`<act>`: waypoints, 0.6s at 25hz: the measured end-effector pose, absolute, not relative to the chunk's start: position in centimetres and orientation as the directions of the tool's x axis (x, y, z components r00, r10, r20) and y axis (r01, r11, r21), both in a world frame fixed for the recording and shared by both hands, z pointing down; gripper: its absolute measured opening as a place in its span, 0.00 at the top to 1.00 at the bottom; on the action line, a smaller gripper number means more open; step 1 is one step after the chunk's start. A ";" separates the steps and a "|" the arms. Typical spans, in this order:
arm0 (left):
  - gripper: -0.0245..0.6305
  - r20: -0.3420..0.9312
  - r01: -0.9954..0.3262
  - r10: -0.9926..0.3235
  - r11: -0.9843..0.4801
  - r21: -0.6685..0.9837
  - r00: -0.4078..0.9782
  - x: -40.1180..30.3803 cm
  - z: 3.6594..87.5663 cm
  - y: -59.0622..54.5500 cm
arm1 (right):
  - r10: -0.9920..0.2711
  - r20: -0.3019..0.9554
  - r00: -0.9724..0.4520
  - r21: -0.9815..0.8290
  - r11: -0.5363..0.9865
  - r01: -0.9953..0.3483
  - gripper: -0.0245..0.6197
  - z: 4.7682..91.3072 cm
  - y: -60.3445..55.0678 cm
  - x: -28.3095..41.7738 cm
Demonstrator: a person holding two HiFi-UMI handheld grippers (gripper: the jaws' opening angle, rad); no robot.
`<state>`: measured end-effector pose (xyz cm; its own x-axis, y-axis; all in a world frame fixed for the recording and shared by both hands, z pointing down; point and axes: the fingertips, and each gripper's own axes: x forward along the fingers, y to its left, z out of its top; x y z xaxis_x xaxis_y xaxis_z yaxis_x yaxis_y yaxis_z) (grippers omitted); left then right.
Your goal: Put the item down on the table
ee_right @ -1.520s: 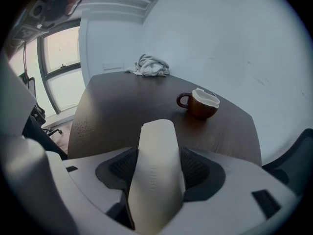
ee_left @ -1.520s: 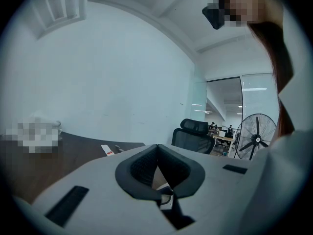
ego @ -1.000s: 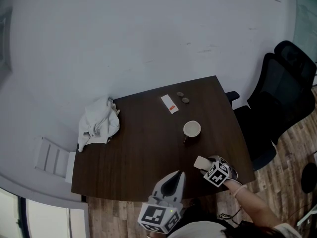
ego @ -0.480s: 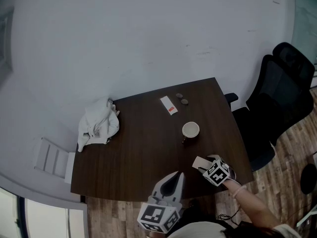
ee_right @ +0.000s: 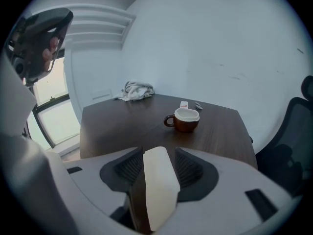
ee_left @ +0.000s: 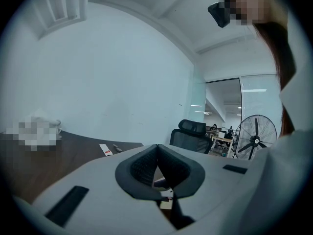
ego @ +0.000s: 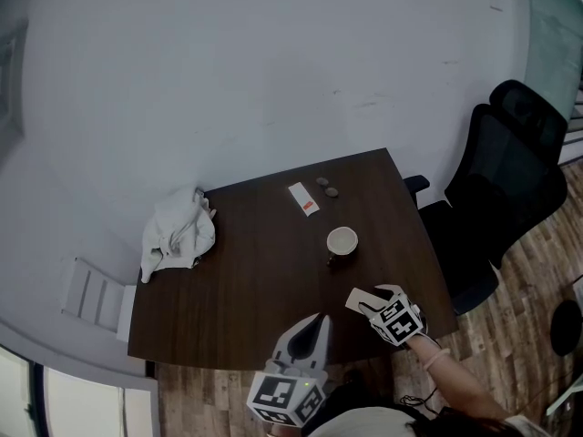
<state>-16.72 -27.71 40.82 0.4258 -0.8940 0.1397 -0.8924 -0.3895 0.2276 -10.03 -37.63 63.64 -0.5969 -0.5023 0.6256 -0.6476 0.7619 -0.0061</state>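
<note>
The right gripper point(ee_right: 159, 166) has just been closing its jaws and clamps the cream, smooth, round-edged flat block point(ee_right: 159, 195) on edge between its ribbed black pads point(ee_right: 188, 168). Lower it onto the dark wood-grain table point(ee_right: 117, 126) below the fingertips, short of the brown glazed mug point(ee_right: 187, 119) ahead, then release. The left gripper point(ee_left: 157, 156) is closed and empty.

Head view looks steeply down on the table point(ego: 237, 271); both gripper views skim low across it, seemingly sharing the white packet point(ego: 303, 198).
</note>
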 end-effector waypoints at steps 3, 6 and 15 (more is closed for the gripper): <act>0.93 0.132 -0.896 -0.899 -0.384 0.223 0.418 -16.5 40.3 -27.1 | -0.534 0.583 -0.612 -0.022 0.743 -0.669 0.64 61.7 -37.0 -9.6; 0.93 0.121 -0.900 -0.904 -0.378 0.219 0.409 -16.3 39.8 -26.3 | -0.559 0.548 -0.622 -0.029 0.731 -0.682 0.65 60.0 -36.1 -9.1; 0.93 0.097 -0.909 -0.917 -0.362 0.207 0.387 -15.2 38.7 -23.7 | -0.623 0.444 -0.644 -0.062 0.695 -0.716 0.72 55.7 -33.3 -7.8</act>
